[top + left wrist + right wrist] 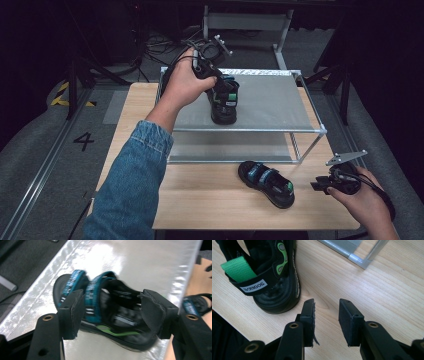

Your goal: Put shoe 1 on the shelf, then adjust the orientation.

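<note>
A black sandal (224, 102) with blue straps and a green tab lies on the top level of a metal shelf rack (272, 102). My left gripper (212, 82) reaches down over it. In the left gripper view its jaws (112, 300) stand open on either side of this sandal (96, 288), the pads not pressing on it. The matching second sandal (266, 182) lies on the wooden table (210, 200) in front of the rack. My right gripper (320, 186) rests just right of it. In the right gripper view its jaws (327, 302) are open and empty beside that sandal's heel (267, 285).
The rack's lower level (230, 147) sits under the top sheet, and its front right leg (311, 147) stands near the table sandal. A denim sleeve (132, 185) crosses the table's left half. Dark floor and cables lie behind the rack.
</note>
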